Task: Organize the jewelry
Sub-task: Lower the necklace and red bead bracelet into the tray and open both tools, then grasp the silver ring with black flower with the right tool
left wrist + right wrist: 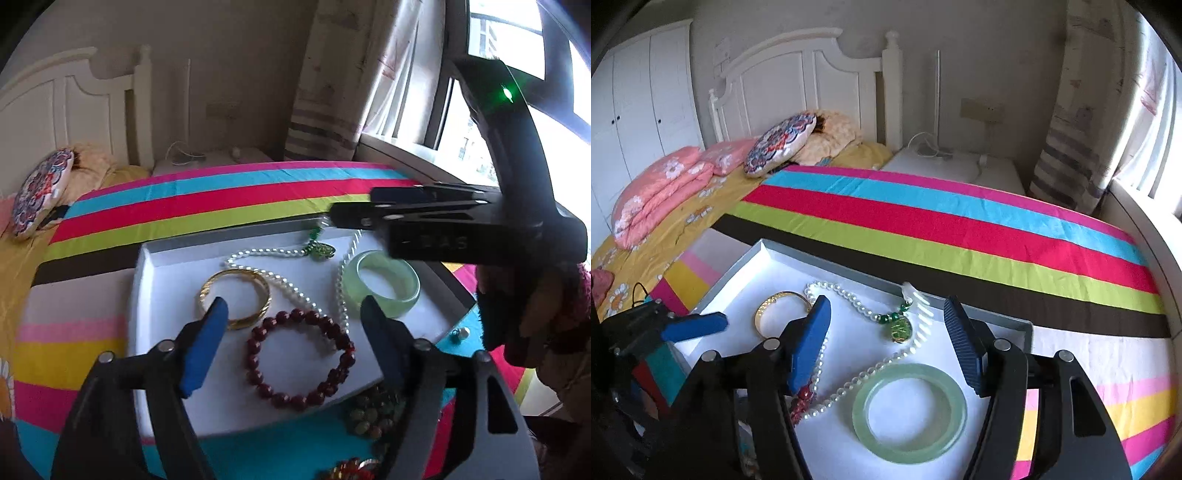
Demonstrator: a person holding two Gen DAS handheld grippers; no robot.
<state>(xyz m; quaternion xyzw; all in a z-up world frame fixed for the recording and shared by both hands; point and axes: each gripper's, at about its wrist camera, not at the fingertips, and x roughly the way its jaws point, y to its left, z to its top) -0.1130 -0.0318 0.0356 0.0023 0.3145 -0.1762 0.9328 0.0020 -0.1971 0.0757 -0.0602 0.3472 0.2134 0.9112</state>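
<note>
A white tray (173, 373) lies on the striped bedspread and holds the jewelry. In it are a gold bangle (264, 295), a red bead bracelet (295, 400), a pearl necklace (291, 291) with a green pendant (321, 251), and a pale jade bangle (402, 295). My left gripper (293, 302) hovers open above the red bracelet with nothing between its blue pads. My right gripper (886, 301) is open too, poised over the pearl necklace (849, 295) and pendant (900, 328), with the jade bangle (862, 413) just below it. A hand holds its handle at the right of the left wrist view.
Loose beaded pieces (369, 413) and a small pearl earring (460, 334) lie on the bedspread (960, 229) outside the tray's near edge. Pillows (779, 144) and a white headboard (812, 74) are at the far end, with a nightstand (960, 166) and a window sill on the right.
</note>
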